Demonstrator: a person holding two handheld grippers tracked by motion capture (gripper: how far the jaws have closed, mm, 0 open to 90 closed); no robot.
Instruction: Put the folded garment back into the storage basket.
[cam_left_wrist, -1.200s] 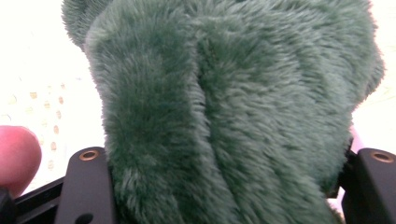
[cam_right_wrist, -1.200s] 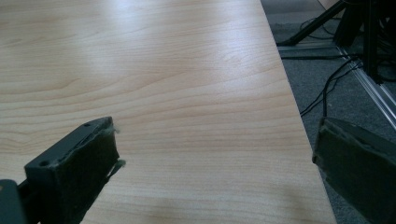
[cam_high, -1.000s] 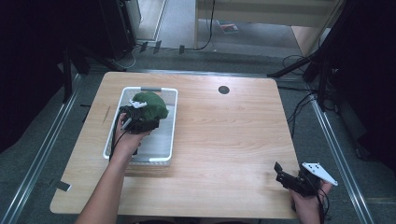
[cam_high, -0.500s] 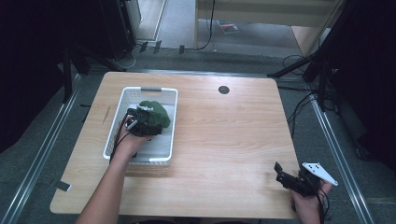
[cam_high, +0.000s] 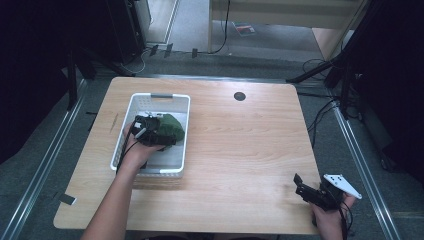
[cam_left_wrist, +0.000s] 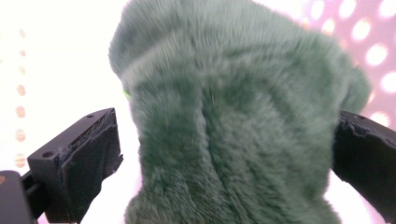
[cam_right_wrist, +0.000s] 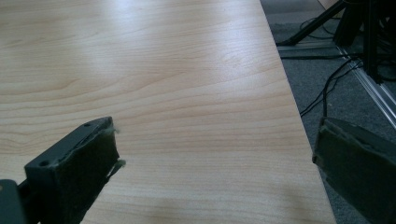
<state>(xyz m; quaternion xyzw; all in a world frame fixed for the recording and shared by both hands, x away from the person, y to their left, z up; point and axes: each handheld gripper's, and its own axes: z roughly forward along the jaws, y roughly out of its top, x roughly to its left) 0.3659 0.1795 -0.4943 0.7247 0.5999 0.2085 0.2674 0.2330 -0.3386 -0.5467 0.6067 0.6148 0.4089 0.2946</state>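
Green furry toy (cam_high: 171, 127) inside white perforated basket (cam_high: 181, 107), between parted tool (cam_high: 156, 135) jaws

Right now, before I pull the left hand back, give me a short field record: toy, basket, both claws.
item: green plush toy, furry, lying inside the basket
container: white plastic basket, on the left half of the wooden table
left claw: in the basket at the toy; jaws have just been opening, now wide; the left pad stands clear of the fur, the right pad is at its edge
right claw: open, holding nothing, over the table's near right corner
release: looks done
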